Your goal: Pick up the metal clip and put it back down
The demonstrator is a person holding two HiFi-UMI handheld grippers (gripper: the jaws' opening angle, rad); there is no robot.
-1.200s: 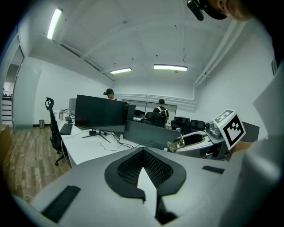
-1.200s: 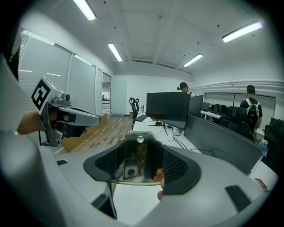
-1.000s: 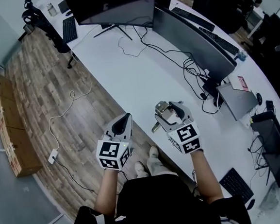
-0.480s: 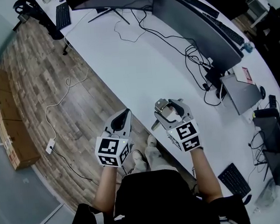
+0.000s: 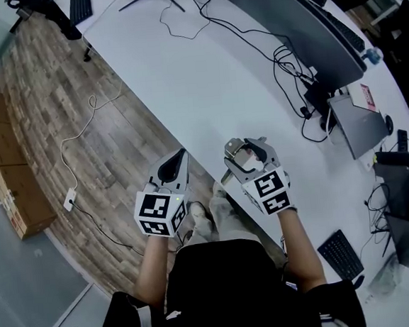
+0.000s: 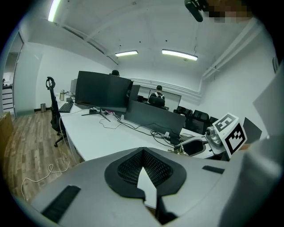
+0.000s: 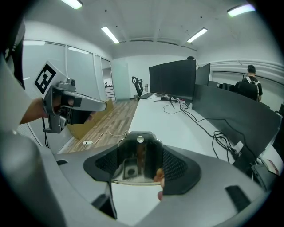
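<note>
My right gripper (image 5: 245,153) is shut on the metal clip (image 5: 233,152), a shiny steel clip held over the near edge of the white desk (image 5: 198,88). In the right gripper view the clip (image 7: 136,159) fills the gap between the black pads (image 7: 177,166) and mirrors the room. My left gripper (image 5: 181,156) hangs level with it to the left, over the wooden floor just off the desk edge. Its jaws are shut to a point with nothing in them. In the left gripper view the right gripper (image 6: 200,145) shows at the right.
Dark monitors (image 5: 299,30) and tangled black cables (image 5: 289,73) line the far side of the desk. A keyboard (image 5: 340,254) lies at the lower right. Cardboard boxes (image 5: 10,176) and a power strip (image 5: 69,201) with its cord sit on the floor at left.
Both grippers keep their pose and the right one still holds the clip. The head view has shifted, so the desk and monitors sit higher in the picture.
</note>
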